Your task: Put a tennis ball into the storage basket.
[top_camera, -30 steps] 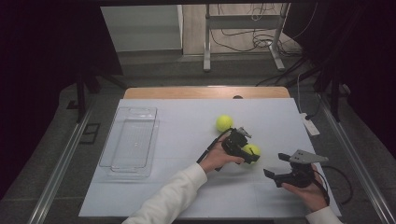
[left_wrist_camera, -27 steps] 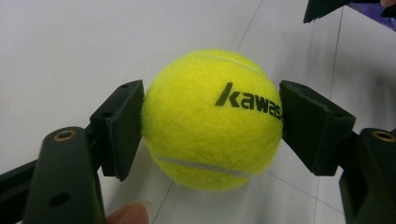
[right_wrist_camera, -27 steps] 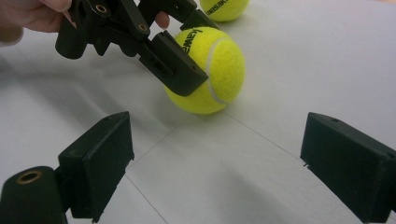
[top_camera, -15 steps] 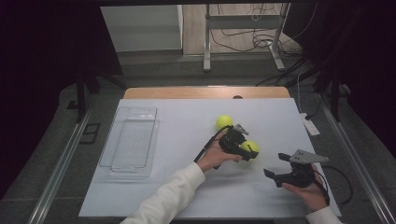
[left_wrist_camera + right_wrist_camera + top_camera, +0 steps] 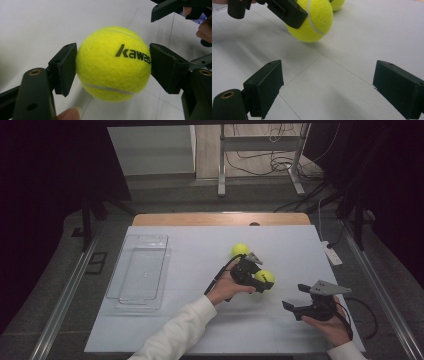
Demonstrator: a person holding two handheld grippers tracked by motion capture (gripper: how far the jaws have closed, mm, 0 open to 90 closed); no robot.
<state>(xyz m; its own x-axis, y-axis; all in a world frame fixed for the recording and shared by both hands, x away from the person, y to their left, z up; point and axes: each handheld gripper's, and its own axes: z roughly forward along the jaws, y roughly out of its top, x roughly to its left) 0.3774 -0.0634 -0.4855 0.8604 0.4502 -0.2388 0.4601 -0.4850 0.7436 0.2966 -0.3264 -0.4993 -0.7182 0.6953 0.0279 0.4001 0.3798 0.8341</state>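
High view, left gripper (image 5: 264,284): closed on a tennis ball (image 5: 264,277) near the middle of the table (image 5: 165,330); the left hand (image 5: 226,287) holds it from behind.
High view, change: against the frames of a second ago the gripper and its ball sit slightly farther up the picture, nearer the second ball (image 5: 240,250), which has not shifted.
High view, right gripper (image 5: 296,301): held low over the table's right front, apart from both balls, in the same spot as before.
High view, tray (image 5: 140,296): a clear plastic tray lies well to the left with nothing in it.
Left gripper view, grip: both pads (image 5: 65,67) press the sides of the yellow ball (image 5: 113,63), black lettering facing the camera; the other gripper (image 5: 172,8) shows at top right.
Left gripper view, contact with table: probably lifted just clear, though the underside is hard to judge.
Right gripper view, jaws: wide apart, with bare table between the pads (image 5: 265,87).
Right gripper view, ball (image 5: 313,18): clamped by the other gripper farther off; the second ball (image 5: 337,3) peeks behind.
Meaning: the pick-up looks done, so carrying the ball to the tray seems the likely next step.
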